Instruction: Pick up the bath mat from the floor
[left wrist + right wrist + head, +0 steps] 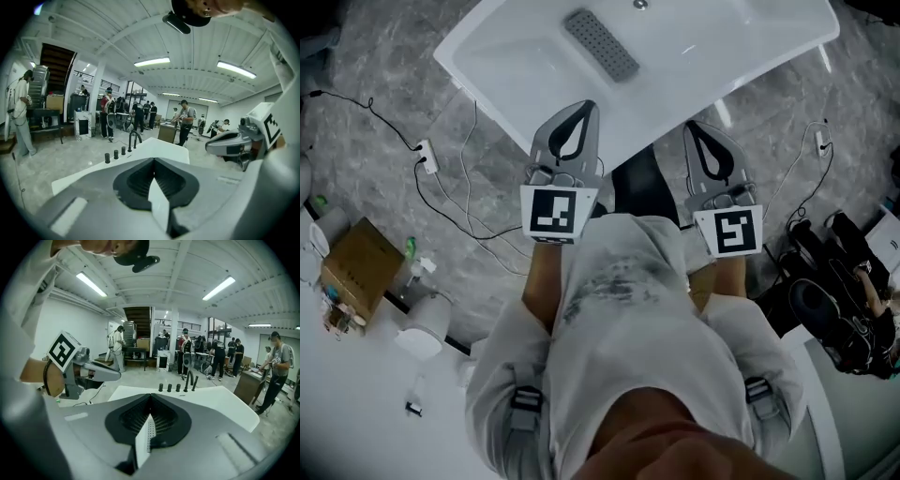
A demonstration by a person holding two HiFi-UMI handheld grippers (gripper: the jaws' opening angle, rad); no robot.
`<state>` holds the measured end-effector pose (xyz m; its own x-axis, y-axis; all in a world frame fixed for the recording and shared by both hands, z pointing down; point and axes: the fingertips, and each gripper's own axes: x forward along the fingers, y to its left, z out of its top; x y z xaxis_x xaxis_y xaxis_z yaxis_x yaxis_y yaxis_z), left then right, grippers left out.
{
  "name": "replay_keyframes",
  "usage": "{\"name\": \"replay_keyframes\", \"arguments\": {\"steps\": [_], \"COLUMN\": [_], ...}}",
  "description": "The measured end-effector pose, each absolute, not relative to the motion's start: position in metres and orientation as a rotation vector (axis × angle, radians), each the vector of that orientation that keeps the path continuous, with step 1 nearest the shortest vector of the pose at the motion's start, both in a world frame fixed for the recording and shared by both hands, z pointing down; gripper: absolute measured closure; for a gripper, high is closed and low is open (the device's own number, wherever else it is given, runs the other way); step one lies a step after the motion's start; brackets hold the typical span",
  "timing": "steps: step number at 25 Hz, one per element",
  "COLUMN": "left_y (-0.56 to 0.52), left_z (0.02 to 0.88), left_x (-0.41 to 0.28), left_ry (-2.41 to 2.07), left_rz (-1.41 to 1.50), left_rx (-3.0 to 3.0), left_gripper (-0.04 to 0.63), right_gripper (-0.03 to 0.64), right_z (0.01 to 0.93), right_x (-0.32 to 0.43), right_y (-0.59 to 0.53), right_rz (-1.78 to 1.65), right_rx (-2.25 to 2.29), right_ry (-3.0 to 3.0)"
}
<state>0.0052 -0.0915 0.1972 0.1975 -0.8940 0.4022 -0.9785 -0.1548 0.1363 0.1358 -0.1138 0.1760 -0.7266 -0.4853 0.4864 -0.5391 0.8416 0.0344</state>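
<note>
Fingers first: on the left gripper they're pressed tip to tip with nothing between them. The right gripper matches, tips meeting, empty. I've got both held level at chest height, side by side, pointing out over the rim of the white bathtub. That reads to me as a ready pose, shut so nothing snags, no reach begun.

Moving outward, a grey perforated strip lies inside the tub. Whether that's the bath mat I can't tell, and it isn't on the floor. Down between the grippers, at the tub's foot, a dark shape sits on the grey veined floor. It's possibly the mat, but too shadowed to call. I'd judge I must tip down and open up before picking anything.

Farther off are the tub's black faucet, then people standing around the workshop.
</note>
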Motion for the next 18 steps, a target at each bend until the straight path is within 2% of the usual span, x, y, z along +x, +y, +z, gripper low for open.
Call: {"name": "replay_keyframes", "arguments": {"steps": [18], "left_y": [-0.176], "left_z": [0.352], "left_x": [0.003], "left_ry": [-1.824], "left_rz": [0.349], "left_rx": [1.829], "left_gripper": [0.591], "right_gripper": [0.615], "right_z": [0.323], "right_x": [0.134], "right_y": [-0.218], "right_rz": [0.167], "right_rx": [0.444], "right_ry": [-2.482]}}
